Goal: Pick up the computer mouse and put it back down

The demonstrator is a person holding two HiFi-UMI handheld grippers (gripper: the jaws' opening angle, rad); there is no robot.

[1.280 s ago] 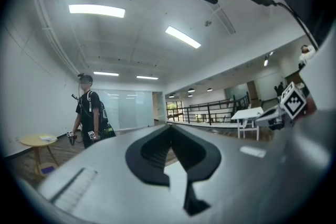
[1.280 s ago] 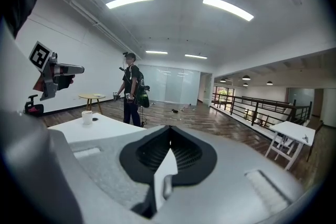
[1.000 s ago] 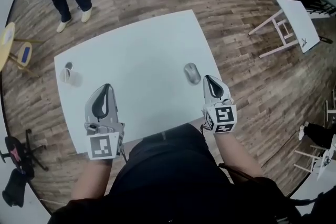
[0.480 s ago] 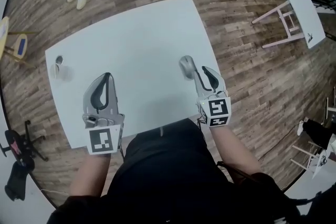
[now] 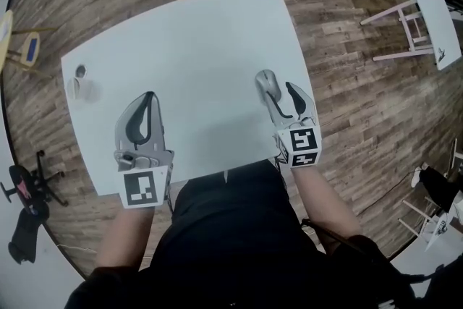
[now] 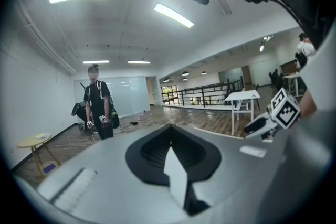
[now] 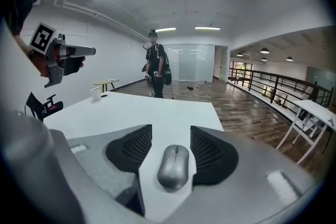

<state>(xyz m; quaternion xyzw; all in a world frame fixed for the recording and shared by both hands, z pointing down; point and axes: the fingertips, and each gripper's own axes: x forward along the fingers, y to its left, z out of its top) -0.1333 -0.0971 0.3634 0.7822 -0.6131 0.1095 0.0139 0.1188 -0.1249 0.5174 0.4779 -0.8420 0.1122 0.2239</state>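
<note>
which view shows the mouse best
The right gripper view: the mouse lies large, centred between the right tongs, which have just been opening. Head view shows it small; left gripper view misses it.

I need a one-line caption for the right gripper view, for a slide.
The right hand-held gripper, jaws just opening, straddles a grey computer mouse lying untouched on the white table.

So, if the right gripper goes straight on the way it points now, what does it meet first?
The silver-grey oval computer mouse on the white table: it lies between the jaws of the right gripper, which have just been opening and seem not to touch it.
</note>
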